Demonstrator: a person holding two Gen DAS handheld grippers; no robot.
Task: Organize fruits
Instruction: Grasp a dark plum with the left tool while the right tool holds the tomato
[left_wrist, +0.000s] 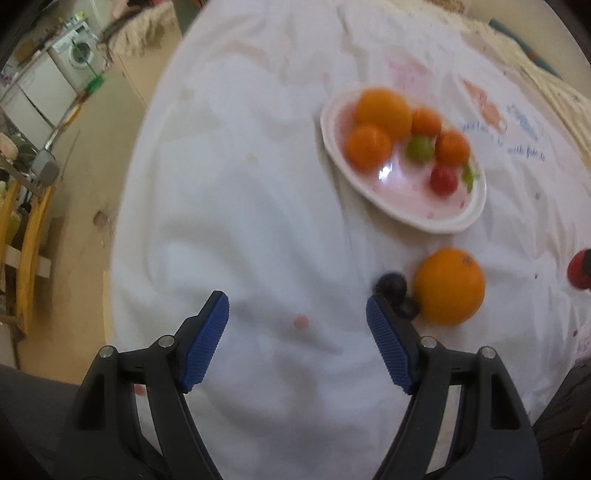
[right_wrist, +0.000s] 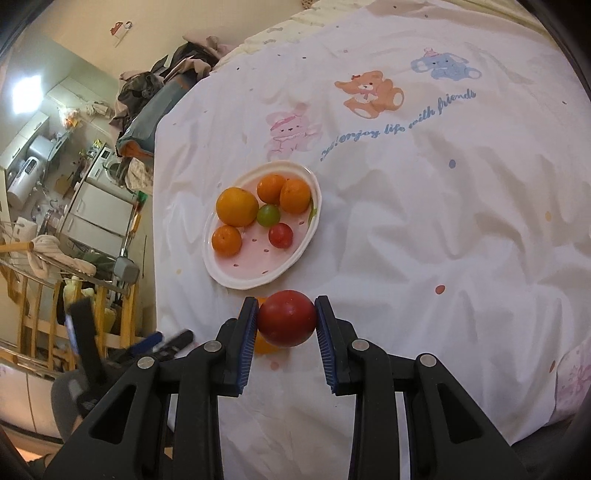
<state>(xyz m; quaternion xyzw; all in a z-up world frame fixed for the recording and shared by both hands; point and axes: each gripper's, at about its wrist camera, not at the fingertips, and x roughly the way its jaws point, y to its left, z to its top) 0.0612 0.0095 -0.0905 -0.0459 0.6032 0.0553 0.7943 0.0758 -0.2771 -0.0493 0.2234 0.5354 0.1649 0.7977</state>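
Note:
A white oval plate (left_wrist: 454, 221) (right_wrist: 229, 278) on the white cloth holds several oranges, a green fruit (left_wrist: 419, 147) and a small red fruit (left_wrist: 443, 180). My left gripper (left_wrist: 297, 314) is open and empty above bare cloth. Just right of its right finger lie two dark grapes (left_wrist: 393, 284) and a loose orange (left_wrist: 450, 286). My right gripper (right_wrist: 286, 319) is shut on a large red fruit (right_wrist: 287, 318), held just in front of the plate; the red fruit also shows at the right edge of the left wrist view (left_wrist: 578, 268). The loose orange (right_wrist: 263, 347) peeks out behind it.
The white cloth (right_wrist: 424, 221) with printed bears covers the table. Its left edge drops to a floor with a wooden rack (right_wrist: 33, 317), a washing machine (left_wrist: 75, 55) and piled clothes (right_wrist: 166, 70). My left gripper (right_wrist: 162, 341) shows blurred at the lower left of the right wrist view.

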